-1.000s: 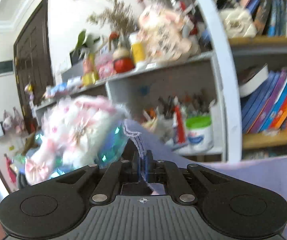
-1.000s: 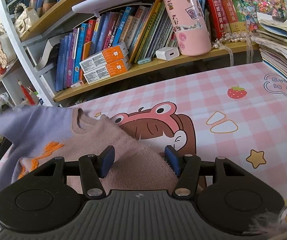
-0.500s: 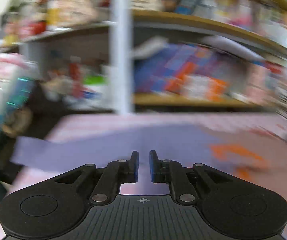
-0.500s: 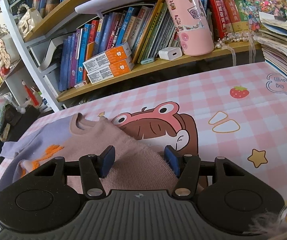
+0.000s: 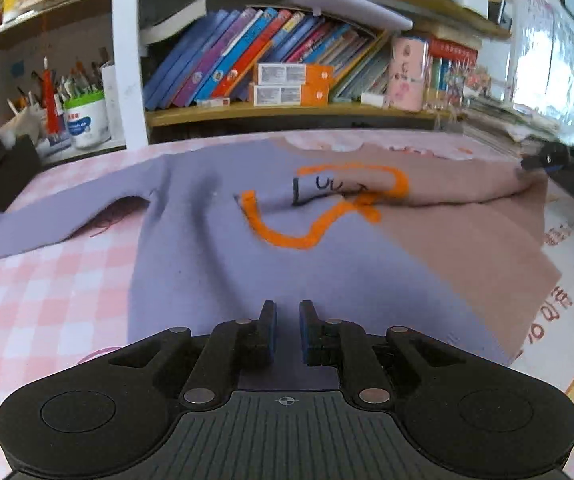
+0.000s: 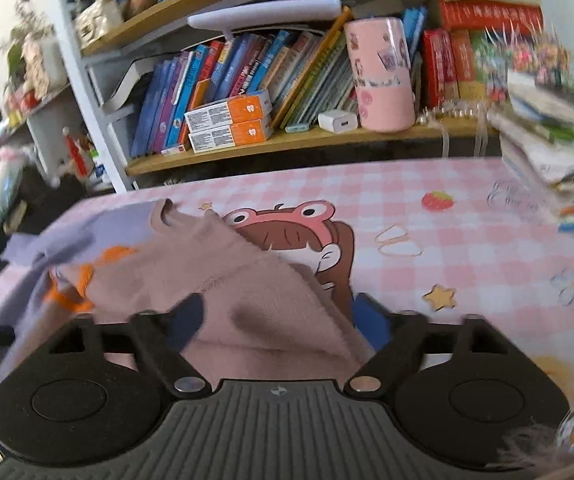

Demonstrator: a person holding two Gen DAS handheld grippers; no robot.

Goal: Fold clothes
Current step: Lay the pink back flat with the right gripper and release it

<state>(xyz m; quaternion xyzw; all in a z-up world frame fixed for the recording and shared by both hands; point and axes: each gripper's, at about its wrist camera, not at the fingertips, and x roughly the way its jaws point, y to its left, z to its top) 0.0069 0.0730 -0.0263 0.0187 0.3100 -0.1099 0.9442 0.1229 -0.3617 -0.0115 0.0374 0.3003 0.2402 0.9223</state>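
A lilac and mauve sweater (image 5: 223,248) with an orange outline print lies on the pink checked tablecloth (image 5: 39,304). Its left sleeve (image 5: 59,216) stretches out to the left. My left gripper (image 5: 286,308) hovers over the sweater's near hem, its jaws a narrow gap apart and empty. My right gripper (image 6: 279,312) is open wide over the mauve folded part of the sweater (image 6: 247,280), with fabric bunched between the fingers. The right gripper's tip shows at the far right of the left wrist view (image 5: 555,156).
A bookshelf (image 5: 287,108) with books, orange boxes (image 6: 227,122) and a pink cup (image 6: 381,74) runs along the table's far edge. A stack of papers and books (image 6: 555,152) sits on the right. A pen pot (image 5: 85,118) stands at the far left.
My left gripper let go of the lilac sleeve, swung right and came down over the sweater's hem. The sleeve now lies on the table. My right gripper opened wider over the mauve fabric.
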